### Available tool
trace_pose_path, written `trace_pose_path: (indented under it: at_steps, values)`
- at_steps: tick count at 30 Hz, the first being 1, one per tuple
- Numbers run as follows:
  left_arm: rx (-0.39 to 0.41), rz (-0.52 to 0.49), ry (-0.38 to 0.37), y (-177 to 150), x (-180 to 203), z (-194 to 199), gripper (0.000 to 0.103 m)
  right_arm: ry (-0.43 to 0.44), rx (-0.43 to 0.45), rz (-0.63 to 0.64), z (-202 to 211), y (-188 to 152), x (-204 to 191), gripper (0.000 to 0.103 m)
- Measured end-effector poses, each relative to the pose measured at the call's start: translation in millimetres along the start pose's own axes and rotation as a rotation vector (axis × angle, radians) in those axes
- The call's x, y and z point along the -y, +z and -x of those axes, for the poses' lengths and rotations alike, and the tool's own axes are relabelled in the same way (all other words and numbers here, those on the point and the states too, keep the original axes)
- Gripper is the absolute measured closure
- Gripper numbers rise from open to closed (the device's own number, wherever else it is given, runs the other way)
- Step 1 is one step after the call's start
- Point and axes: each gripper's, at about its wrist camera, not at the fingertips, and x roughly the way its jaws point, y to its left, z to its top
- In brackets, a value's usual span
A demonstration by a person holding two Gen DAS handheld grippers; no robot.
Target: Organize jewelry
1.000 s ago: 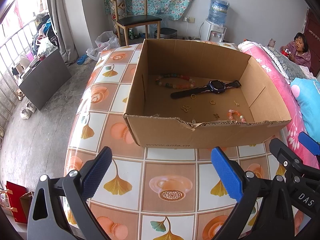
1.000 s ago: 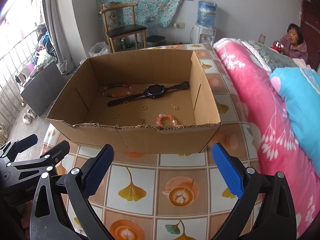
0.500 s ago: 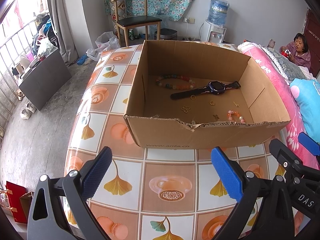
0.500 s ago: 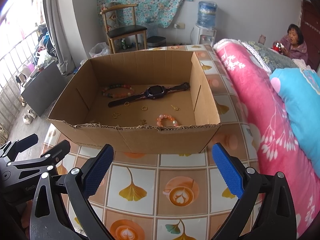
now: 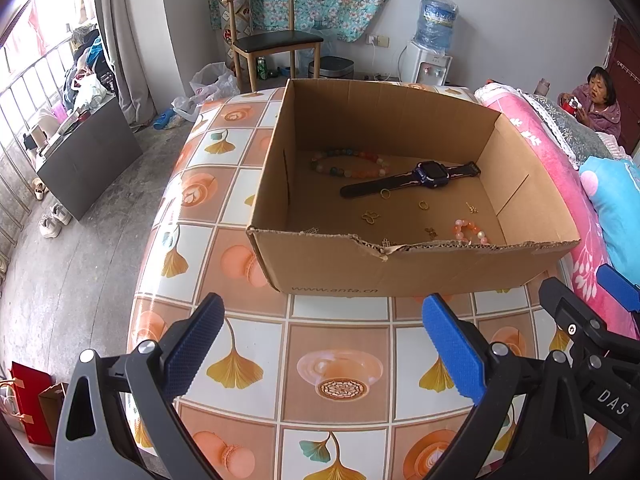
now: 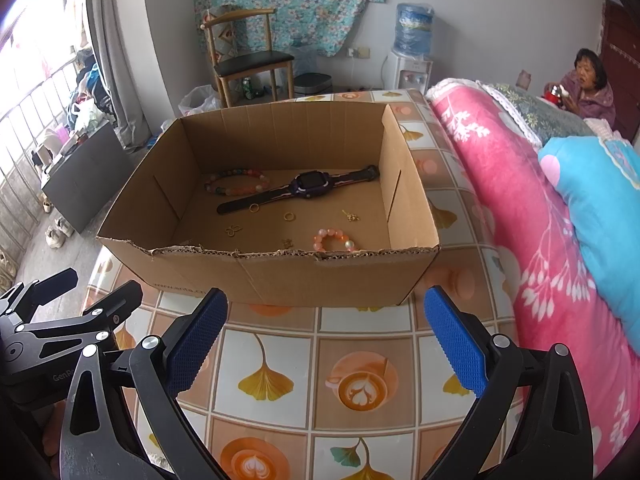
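An open cardboard box (image 5: 336, 268) (image 6: 280, 276) stands on the tiled tabletop. Inside it lie a dark watch (image 5: 432, 170) (image 6: 310, 185), a long multicoloured bead bracelet (image 5: 348, 162) (image 6: 236, 182), a small pink bead bracelet (image 5: 470, 230) (image 6: 334, 239) and several small gold rings and charms (image 5: 370, 216) (image 6: 289, 216). My left gripper (image 5: 320, 344) hovers open over the table in front of the box, holding nothing. My right gripper (image 6: 326, 340) is also open and empty, just short of the box's near wall.
A pink flowered quilt (image 6: 520, 208) and a blue pillow (image 6: 600, 200) lie to the right of the table. A person (image 6: 584, 84) sits at the far right. A wooden chair (image 5: 272, 48) and a water dispenser (image 5: 430, 52) stand by the back wall. The table's left edge (image 5: 156, 240) drops to the floor.
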Motion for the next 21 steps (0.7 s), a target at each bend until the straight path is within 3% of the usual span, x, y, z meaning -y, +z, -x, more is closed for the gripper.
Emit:
trace_pose_path:
  at_steps: [21]
  values:
    - [-0.001,0.000,-0.001,-0.6,0.3,-0.3,0.006,0.005,-0.004,-0.002,0.7,0.9,-0.1,0.008]
